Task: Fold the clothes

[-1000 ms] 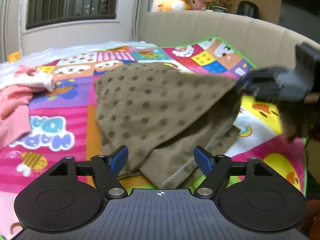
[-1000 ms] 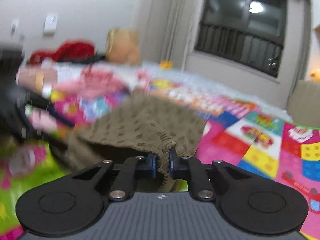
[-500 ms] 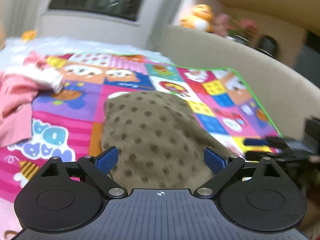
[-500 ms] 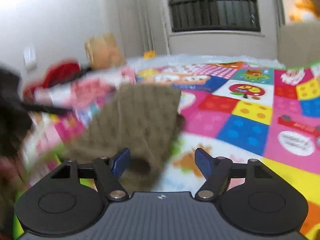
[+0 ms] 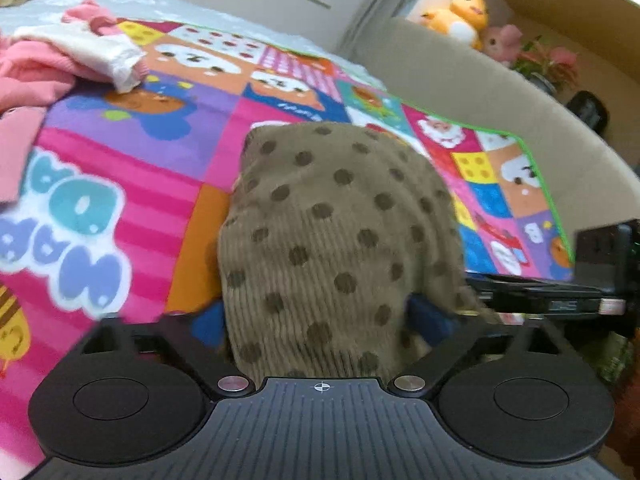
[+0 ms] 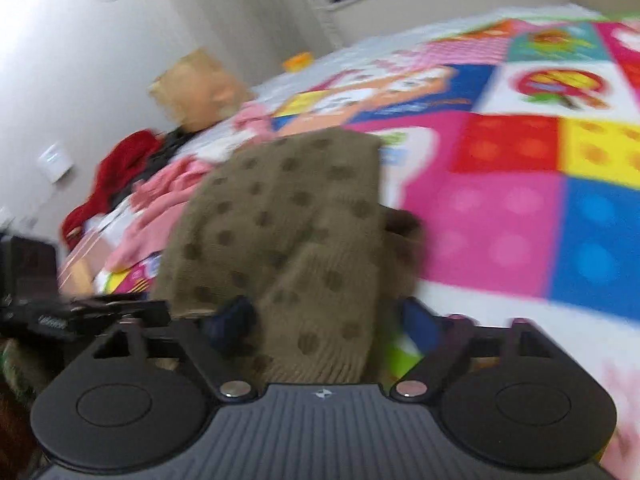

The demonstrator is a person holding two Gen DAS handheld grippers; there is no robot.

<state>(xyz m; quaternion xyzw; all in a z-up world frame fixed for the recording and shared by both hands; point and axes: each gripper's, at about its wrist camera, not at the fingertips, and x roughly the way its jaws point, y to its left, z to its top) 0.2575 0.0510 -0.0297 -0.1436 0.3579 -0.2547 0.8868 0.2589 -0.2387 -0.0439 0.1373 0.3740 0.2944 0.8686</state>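
Observation:
A brown knit garment with dark dots (image 5: 340, 232) lies folded in a long strip on the colourful play mat (image 5: 120, 208). My left gripper (image 5: 318, 322) is open, and its blue fingertips (image 5: 206, 326) straddle the garment's near end. In the right wrist view the same garment (image 6: 280, 216) runs away from the camera. My right gripper (image 6: 326, 318) is open as well, a blue pad on either side of the near hem. Each gripper shows in the other's view: the right one (image 5: 560, 292) at the right edge, the left one (image 6: 60, 312) at the left edge.
Pink and white clothes (image 5: 48, 68) are heaped at the mat's far left. A red garment (image 6: 116, 168) and a tan plush toy (image 6: 196, 88) lie near the wall. A beige padded edge (image 5: 480, 92) borders the mat, with plush toys (image 5: 464, 20) on a shelf behind.
One second ago my right gripper was shut on the garment's edge; it has let go and opened. Both grippers have moved in low over the near end of the folded garment.

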